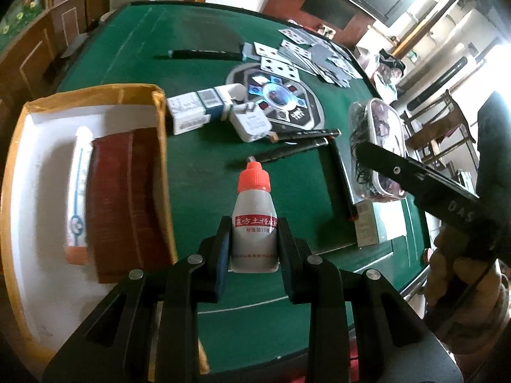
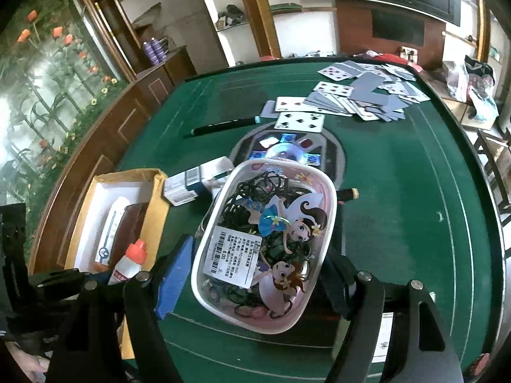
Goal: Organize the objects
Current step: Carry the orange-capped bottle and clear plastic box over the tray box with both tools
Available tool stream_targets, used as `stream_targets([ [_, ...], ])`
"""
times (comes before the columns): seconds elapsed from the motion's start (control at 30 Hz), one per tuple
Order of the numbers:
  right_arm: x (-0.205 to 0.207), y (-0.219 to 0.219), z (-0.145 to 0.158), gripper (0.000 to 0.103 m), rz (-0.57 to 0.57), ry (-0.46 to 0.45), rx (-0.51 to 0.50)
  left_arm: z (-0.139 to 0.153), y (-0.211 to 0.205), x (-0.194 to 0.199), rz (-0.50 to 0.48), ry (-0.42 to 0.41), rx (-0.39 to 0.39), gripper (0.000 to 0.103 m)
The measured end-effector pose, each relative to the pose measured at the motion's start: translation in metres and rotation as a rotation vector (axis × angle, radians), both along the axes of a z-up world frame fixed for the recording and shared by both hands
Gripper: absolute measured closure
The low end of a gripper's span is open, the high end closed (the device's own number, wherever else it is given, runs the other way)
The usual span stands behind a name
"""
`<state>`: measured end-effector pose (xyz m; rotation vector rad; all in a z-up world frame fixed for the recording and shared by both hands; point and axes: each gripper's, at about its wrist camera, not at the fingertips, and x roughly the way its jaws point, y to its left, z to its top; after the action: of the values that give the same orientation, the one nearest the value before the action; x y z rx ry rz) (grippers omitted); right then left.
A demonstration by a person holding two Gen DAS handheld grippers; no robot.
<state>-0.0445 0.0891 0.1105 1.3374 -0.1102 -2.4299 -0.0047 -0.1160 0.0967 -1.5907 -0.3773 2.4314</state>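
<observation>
My left gripper [image 1: 254,239] is shut on a small white bottle [image 1: 254,223] with an orange cap and red label, held upright above the green table [image 1: 198,166], right of an open cardboard box [image 1: 159,159]. The bottle also shows in the right wrist view [image 2: 131,263]. The box holds a white tube [image 1: 78,188] and a brown wallet [image 1: 124,204]. My right gripper [image 2: 255,274] is shut on a clear plastic case [image 2: 271,242] with cartoon girls printed on it and black hair ties inside; in the left wrist view the case [image 1: 378,146] is at the right.
On the table lie a white carton [image 1: 191,110], a white charger [image 1: 250,123], black pens [image 1: 300,145], another pen [image 1: 204,54], scattered playing cards [image 2: 361,95] at the far side, and a round centre panel [image 1: 281,95]. A small box [image 1: 367,223] sits near the right edge.
</observation>
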Motion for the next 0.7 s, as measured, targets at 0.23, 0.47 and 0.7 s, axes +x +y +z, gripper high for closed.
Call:
stream_targets([
  [0.23, 0.004, -0.035, -0.002, 0.028, 0.049, -0.006, 0.013, -0.002, -0.032, 0.011, 0.056, -0.001, 0.014, 0.077],
  [0.47, 0.006, -0.067, -0.004, 0.028, 0.097, -0.009, 0.011, -0.005, -0.071, 0.024, 0.132, -0.002, 0.015, 0.077],
  [0.7, 0.008, -0.099, -0.002, 0.028, 0.148, -0.005, 0.005, -0.003, -0.111, 0.039, 0.215, 0.009, 0.017, 0.077],
])
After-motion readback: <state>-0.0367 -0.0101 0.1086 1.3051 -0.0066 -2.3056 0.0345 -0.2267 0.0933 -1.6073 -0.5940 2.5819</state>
